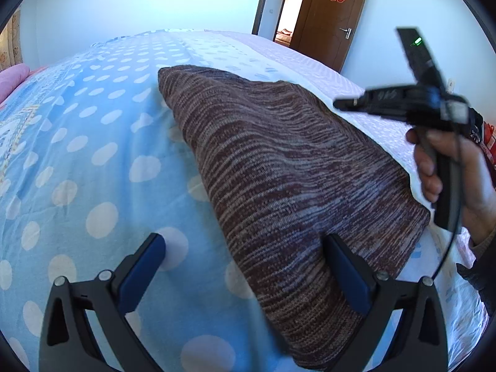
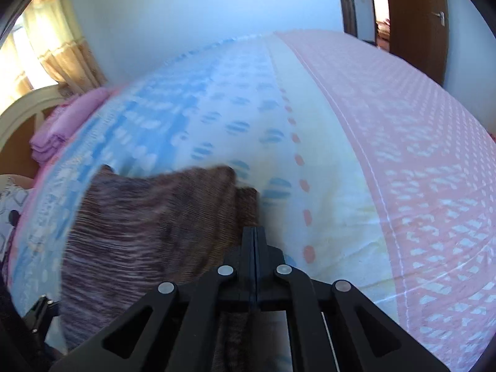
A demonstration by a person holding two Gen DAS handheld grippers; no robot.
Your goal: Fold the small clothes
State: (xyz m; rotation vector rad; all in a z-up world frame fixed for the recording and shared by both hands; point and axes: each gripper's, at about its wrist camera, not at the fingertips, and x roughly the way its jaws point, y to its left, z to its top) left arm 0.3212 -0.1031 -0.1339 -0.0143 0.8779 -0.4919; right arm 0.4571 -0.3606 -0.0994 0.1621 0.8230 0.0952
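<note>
One brown striped knit garment [image 1: 279, 167] lies on one bed [image 1: 77, 155], whose cover shows three patterned bands: blue with pale dots, pale with blue and red dots, and pink. Two claws are in view, the left claw [image 1: 245, 266] and the right claw [image 1: 339, 104], the latter held by one hand [image 1: 465, 170]. There is one brown door [image 1: 334, 15], one curtain [image 2: 59, 46] and one folded pink stack [image 2: 59, 130].

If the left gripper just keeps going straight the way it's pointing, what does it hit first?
Most likely the edge of the brown knit garment, which lies across the gap between its open fingers toward the right one, with the blue dotted bedsheet under it. Depth is hard to judge through the fisheye.
</note>
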